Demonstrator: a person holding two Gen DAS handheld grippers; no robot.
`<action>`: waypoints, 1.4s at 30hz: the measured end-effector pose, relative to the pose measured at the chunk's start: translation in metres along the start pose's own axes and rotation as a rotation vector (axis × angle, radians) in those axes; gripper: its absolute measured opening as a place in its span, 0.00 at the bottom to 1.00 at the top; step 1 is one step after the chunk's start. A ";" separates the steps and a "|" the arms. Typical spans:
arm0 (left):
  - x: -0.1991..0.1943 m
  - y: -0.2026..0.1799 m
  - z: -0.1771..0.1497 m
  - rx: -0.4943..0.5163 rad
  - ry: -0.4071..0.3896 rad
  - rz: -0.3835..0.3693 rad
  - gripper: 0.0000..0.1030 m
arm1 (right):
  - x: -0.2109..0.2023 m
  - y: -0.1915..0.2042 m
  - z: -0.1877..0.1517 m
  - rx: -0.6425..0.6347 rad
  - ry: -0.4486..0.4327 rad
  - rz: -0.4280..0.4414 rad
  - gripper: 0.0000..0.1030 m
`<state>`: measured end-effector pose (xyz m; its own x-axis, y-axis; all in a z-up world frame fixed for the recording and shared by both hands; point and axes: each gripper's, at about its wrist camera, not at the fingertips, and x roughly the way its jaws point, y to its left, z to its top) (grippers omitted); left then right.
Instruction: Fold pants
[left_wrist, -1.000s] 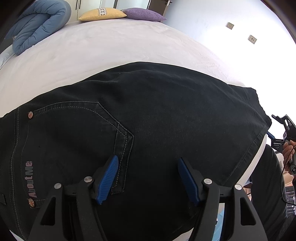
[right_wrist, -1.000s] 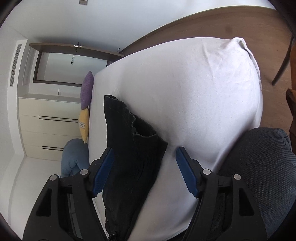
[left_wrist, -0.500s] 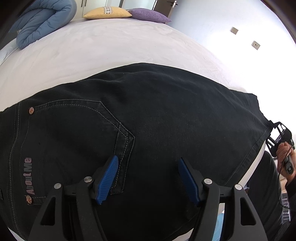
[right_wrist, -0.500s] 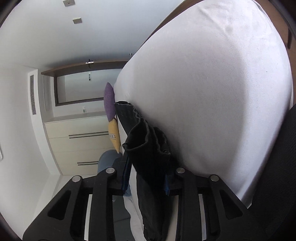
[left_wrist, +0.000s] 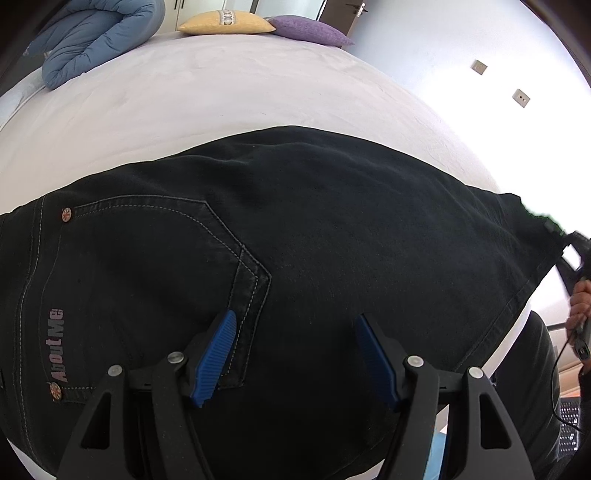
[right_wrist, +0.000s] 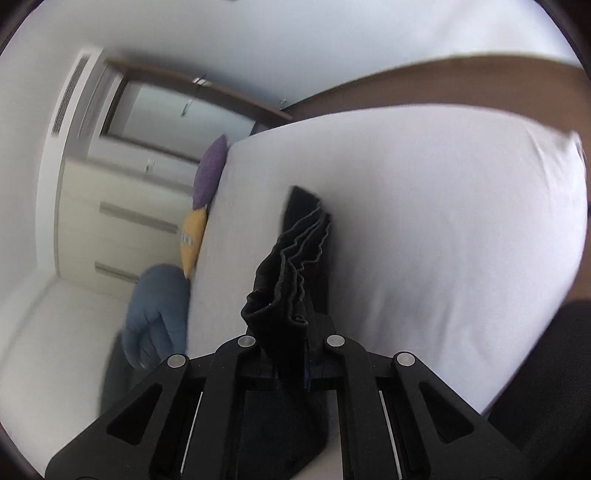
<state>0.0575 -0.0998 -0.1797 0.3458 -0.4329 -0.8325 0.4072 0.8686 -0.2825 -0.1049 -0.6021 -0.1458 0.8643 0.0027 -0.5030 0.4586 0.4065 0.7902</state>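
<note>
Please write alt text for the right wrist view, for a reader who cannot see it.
The right gripper is closing on a bunched hem of black pants, lifted above a white bed. Beyond lie purple, yellow and blue cushions, blurred.

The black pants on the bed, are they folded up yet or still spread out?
Mostly spread: the pants lie flat across the bed; only the hem end is bunched in the closing right gripper.

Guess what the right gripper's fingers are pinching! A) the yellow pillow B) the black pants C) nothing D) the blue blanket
B: in the right wrist view the right gripper is closing its fingers on a bunched end of the black pants.
</note>
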 end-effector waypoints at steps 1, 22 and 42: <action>0.000 0.000 0.000 -0.004 -0.004 -0.003 0.69 | 0.005 0.031 -0.007 -0.124 0.022 -0.016 0.07; 0.012 -0.027 0.039 -0.168 0.010 -0.164 0.94 | 0.129 0.153 -0.237 -1.119 0.371 -0.244 0.07; 0.069 -0.095 0.112 -0.189 0.144 -0.381 0.21 | 0.070 0.187 -0.284 -1.356 0.201 -0.239 0.07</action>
<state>0.1371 -0.2395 -0.1567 0.0746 -0.7041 -0.7062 0.3167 0.6882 -0.6527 -0.0171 -0.2659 -0.1329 0.6971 -0.1085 -0.7088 -0.0671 0.9743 -0.2151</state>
